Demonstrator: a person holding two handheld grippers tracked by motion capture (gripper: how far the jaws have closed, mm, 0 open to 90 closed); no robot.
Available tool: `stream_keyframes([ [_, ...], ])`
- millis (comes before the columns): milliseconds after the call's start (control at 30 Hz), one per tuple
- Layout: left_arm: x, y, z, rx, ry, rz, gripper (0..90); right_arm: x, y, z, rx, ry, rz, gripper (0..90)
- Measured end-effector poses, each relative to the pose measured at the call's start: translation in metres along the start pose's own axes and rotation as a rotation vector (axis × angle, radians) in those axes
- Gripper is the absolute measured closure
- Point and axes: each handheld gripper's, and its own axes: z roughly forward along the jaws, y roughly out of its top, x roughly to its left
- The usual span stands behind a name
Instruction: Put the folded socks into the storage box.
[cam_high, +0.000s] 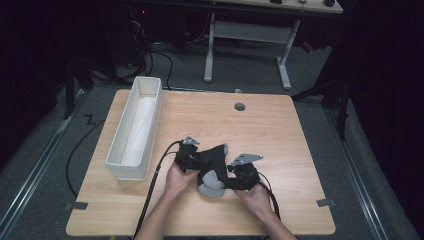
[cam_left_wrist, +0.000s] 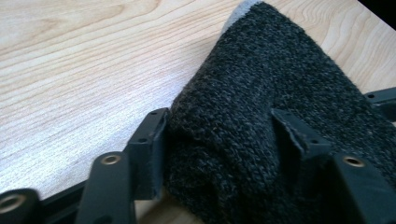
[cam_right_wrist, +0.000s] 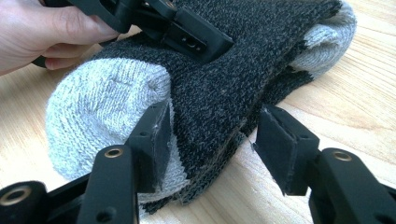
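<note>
— Pale wooden table (cam_high: 280, 130), dim room behind it with another desk's legs on grey carpet. What's being worked on?

— A dark charcoal knitted sock with light grey heel and toe (cam_high: 212, 170), doubled over on itself. It lies near the front edge of the table, right between the person's two hands.

— How are the claws set?

— The left gripper (cam_left_wrist: 224, 135) has both pads pressed into the dark knit, which bulges up between them, so it's clamped on the sock. The right gripper (cam_right_wrist: 210, 135) straddles the folded part by the grey heel: one pad lies against the grey wool, while the other stands just off the dark edge, so I'd call its jaws apart around it, not pinching.

— How will it handle?

— Soft, light and limp, I'd judge. It will sag wherever it isn't held, and the layers may slide over each other. Best to pinch through all the layers near the fold, not at a loose edge.

— Anything else around?

— A long white rectangular plastic bin (cam_high: 119, 150) sits well apart along the table's left side.
</note>
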Motion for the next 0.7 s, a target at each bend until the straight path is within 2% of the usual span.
stream_keyframes([
  [100, 0.000, 0.001, -0.001, 0.008, -0.002, -0.011, 46.2, 0.000, 0.000, 0.000, -0.002, 0.003, 0.000, 45.0],
  [267, -0.007, 0.001, -0.005, 0.003, 0.016, 0.019, 55.3, -0.003, -0.001, 0.000, -0.014, 0.012, 0.019, 42.7],
  [367, -0.009, 0.002, -0.007, 0.000, 0.015, 0.018, 59.1, -0.004, -0.002, 0.000, -0.016, 0.021, 0.028, 42.7],
  [633, -0.021, 0.007, -0.019, -0.045, 0.003, 0.038, 63.4, -0.003, -0.003, -0.004, -0.040, 0.033, 0.030, 42.4],
  [700, -0.029, 0.008, -0.026, -0.071, -0.011, 0.056, 63.8, -0.003, -0.004, -0.007, -0.053, 0.039, 0.031, 42.3],
])
